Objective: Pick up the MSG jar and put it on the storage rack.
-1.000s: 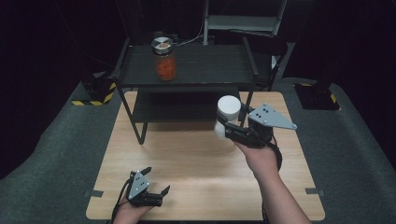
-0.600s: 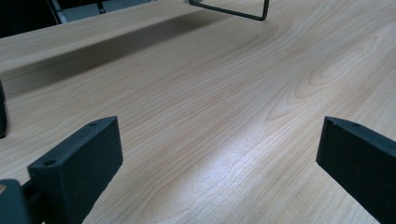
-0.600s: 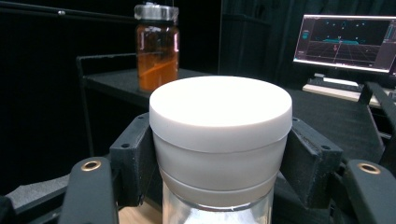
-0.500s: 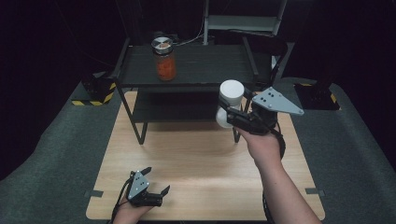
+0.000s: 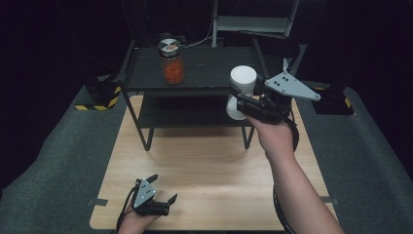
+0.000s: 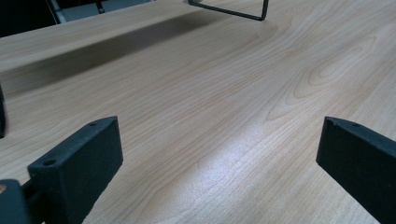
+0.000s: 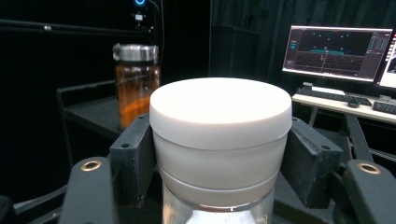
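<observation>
My right gripper (image 5: 239, 100) is shut on a jar with a white lid (image 5: 242, 83), held upright in the air at the right front of the black shelf rack (image 5: 146, 78). In the right gripper view the white lid (image 7: 220, 112) sits between both pads (image 7: 133, 154), with clear glass below it. A glass jar with orange contents and a metal lid (image 5: 171, 62) stands on the rack's top shelf, left of centre; the same orange jar (image 7: 135, 81) is behind and left of the white lid. My left gripper (image 5: 163, 194) rests open near the table's front edge, its jaws over bare wood (image 6: 210, 116).
The wooden table (image 5: 204, 165) carries the two-tier rack at its back half. A rack leg (image 6: 243, 11) stands ahead of the left gripper. Yellow-black striped blocks (image 5: 100, 97) sit off the table's left and right. Monitors (image 7: 336, 49) glow on a desk behind.
My right gripper has lifted the white-lidded jar upward and slightly toward the rack's top shelf. The left gripper has stayed where it was.
</observation>
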The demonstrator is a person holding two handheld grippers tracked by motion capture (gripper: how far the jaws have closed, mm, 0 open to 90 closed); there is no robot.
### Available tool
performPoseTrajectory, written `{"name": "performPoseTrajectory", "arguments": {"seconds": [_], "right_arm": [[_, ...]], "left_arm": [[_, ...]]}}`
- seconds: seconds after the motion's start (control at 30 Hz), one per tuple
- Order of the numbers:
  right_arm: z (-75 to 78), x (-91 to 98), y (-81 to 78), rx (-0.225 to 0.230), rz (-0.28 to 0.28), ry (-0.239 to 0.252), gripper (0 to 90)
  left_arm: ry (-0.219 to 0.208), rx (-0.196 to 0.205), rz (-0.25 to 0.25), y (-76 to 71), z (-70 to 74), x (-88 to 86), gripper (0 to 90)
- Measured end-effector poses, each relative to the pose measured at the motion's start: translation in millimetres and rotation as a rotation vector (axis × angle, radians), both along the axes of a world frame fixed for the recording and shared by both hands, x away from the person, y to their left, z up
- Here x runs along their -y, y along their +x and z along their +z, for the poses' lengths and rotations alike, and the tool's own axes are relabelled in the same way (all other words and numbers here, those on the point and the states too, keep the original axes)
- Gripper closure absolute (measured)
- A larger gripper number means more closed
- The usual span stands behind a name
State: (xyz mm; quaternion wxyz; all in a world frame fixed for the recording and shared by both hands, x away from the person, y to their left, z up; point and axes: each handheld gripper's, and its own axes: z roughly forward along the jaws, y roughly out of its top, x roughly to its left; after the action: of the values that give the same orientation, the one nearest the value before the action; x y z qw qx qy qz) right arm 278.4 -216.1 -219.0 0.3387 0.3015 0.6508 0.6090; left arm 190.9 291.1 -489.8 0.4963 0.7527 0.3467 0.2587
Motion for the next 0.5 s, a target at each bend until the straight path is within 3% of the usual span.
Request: {"name": "performPoseTrajectory", "arguments": {"seconds": [0.5], "right_arm": [[29.4,-13.8,24.0,0.005,-0.017,0.033,34.2]], "left_arm": [[-0.006,-0.005,-0.010,2.3,0.1,-2.5,0.6]]}}
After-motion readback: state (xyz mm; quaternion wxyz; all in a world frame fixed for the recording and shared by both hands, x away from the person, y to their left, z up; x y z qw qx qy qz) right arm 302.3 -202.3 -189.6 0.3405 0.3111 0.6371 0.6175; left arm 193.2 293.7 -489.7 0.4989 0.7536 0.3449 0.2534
